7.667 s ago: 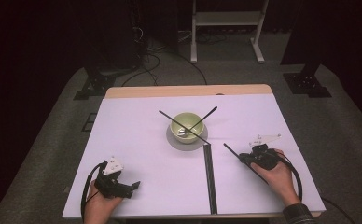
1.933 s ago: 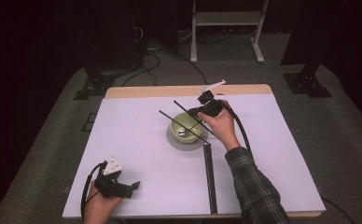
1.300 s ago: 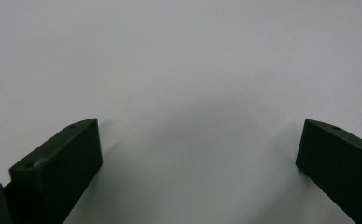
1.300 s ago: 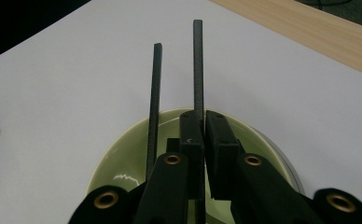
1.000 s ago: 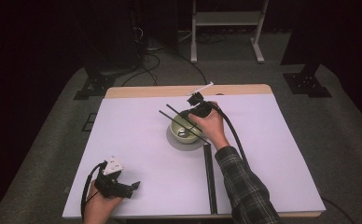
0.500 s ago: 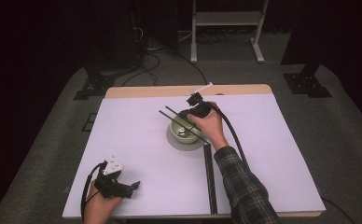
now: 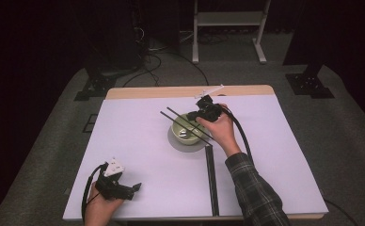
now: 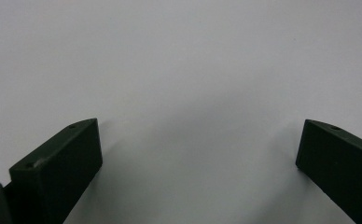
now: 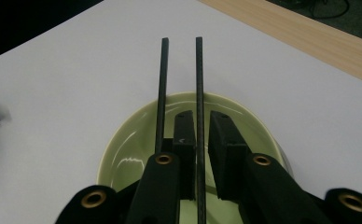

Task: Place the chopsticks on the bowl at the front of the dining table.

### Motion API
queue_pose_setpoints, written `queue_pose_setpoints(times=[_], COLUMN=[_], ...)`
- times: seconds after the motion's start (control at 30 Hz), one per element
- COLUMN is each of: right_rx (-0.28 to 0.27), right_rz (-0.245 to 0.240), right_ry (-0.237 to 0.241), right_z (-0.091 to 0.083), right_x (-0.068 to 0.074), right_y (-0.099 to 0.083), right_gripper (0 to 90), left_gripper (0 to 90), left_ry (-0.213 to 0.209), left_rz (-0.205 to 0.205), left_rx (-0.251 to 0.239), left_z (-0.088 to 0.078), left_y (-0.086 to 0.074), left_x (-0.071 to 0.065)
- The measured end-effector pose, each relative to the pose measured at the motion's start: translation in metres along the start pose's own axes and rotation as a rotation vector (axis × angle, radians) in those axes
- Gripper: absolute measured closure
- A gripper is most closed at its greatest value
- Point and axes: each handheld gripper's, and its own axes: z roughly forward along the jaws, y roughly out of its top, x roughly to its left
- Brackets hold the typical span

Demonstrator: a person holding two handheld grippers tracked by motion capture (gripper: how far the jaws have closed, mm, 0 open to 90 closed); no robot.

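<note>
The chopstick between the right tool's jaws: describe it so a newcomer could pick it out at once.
Find the pale green bowl mid-table on the white sheet. Two thin black sticks lie side by side across its rim. The one meant runs through the gap of the right tool; its twin lies outside the jaws, to the left in the right gripper view.

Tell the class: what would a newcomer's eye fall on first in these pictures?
First, the pale green bowl at the middle of the white table, with two black chopsticks lying side by side across its rim. Next, the right hand-held gripper above the bowl, one chopstick running between its narrow jaws. Last, the left hand-held gripper resting open at the table's near left corner.
</note>
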Motion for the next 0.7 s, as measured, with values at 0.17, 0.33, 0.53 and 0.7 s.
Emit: queue_pose_setpoints(times=[0.17, 0.33, 0.53, 0.7], right_rx=[-0.009, -0.011, -0.006, -0.003], right_rz=[0.006, 0.018, 0.028, 0.034], right_ry=[-0.010, -0.024, -0.035, -0.038], right_z=[-0.012, -0.026, -0.038, -0.045], right_x=[-0.004, -0.010, -0.016, -0.020], right_y=[-0.009, -0.019, -0.033, -0.044], right_gripper=[82.9, 89.6, 90.0, 90.0], left_gripper=[0.0, 0.0, 0.0, 0.0], left_ry=[0.000, 0.001, 0.001, 0.001], left_rz=[0.000, -0.001, -0.001, -0.001], left_rx=[0.000, -0.003, -0.003, -0.003], left_z=[0.000, 0.000, 0.000, 0.000], left_y=[0.000, 0.000, 0.000, 0.000], left_x=[0.000, 0.000, 0.000, 0.000])
